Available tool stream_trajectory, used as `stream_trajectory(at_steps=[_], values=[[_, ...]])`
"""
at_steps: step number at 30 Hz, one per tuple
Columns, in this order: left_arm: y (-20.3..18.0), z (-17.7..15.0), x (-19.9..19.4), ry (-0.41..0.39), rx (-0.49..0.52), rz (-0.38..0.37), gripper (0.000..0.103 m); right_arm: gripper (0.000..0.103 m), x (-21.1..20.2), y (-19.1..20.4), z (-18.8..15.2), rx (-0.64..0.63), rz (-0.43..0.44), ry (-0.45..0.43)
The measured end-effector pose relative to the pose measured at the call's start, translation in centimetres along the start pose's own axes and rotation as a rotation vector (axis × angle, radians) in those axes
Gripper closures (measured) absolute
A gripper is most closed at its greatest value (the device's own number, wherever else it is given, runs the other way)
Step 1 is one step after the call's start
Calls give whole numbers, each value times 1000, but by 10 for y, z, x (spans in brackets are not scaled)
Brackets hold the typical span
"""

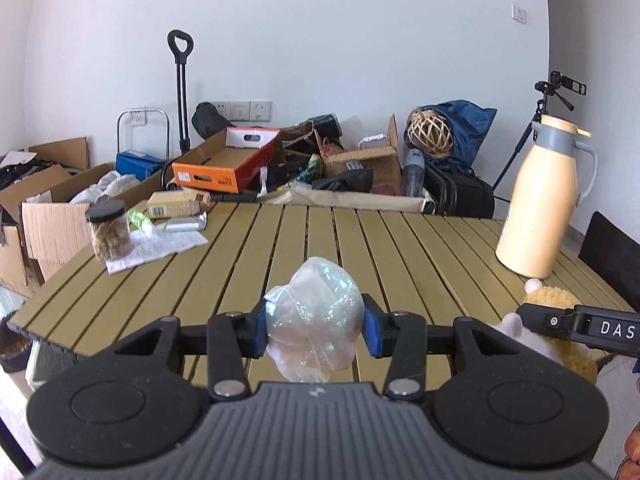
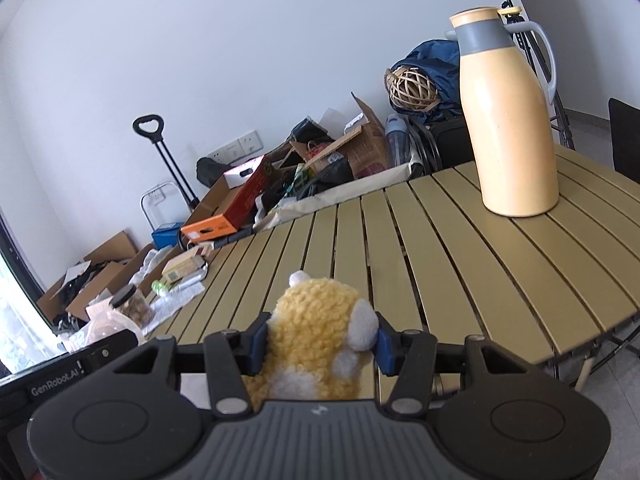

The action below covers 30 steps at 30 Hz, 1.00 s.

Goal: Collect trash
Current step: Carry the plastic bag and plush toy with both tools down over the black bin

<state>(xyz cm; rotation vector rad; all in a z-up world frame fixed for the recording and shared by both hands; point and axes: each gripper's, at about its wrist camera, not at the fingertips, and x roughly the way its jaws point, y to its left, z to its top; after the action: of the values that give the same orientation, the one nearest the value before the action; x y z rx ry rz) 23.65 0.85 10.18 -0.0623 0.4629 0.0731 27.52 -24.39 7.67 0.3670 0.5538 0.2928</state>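
My left gripper (image 1: pixel 314 326) is shut on a crumpled clear plastic wrapper (image 1: pixel 316 316) and holds it above the near edge of the slatted olive table (image 1: pixel 400 252). My right gripper (image 2: pixel 318 342) is shut on a yellow and white plush toy (image 2: pixel 316 332), held over the table's near edge. The plush toy (image 1: pixel 556 300) and the right gripper's body also show at the right of the left wrist view. The wrapper (image 2: pixel 108 326) shows at the lower left of the right wrist view.
A cream thermos jug (image 1: pixel 540 196) stands at the table's right. At the far left corner are a jar with a black lid (image 1: pixel 109 232), a paper sheet (image 1: pixel 160 246), a small carton (image 1: pixel 176 204) and a green bottle (image 1: pixel 140 219). Cardboard boxes (image 1: pixel 224 164) and bags crowd the floor behind.
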Motion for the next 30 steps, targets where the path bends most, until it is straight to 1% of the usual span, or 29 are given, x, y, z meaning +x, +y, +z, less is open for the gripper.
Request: stream_trajectory(at_steps=[9,15,20,27,30], values=[[10,-55,-9,66,-6,-23,58,53,-8,-2,-53,-41,1,50],[16,-86,-10,103,-9,-29,58,53,-3,-10,-88,-39,-4,113],[17,-109,-3,143,2,-26,58,53,5,-15,-114,-61,-28,151],[15,-142,12,205,13,-20,58,53,23,-26,-148,-49,-47,232],[16,-154,22,234,10,-16,58,53,29,-32,-159,-42,-65,251]])
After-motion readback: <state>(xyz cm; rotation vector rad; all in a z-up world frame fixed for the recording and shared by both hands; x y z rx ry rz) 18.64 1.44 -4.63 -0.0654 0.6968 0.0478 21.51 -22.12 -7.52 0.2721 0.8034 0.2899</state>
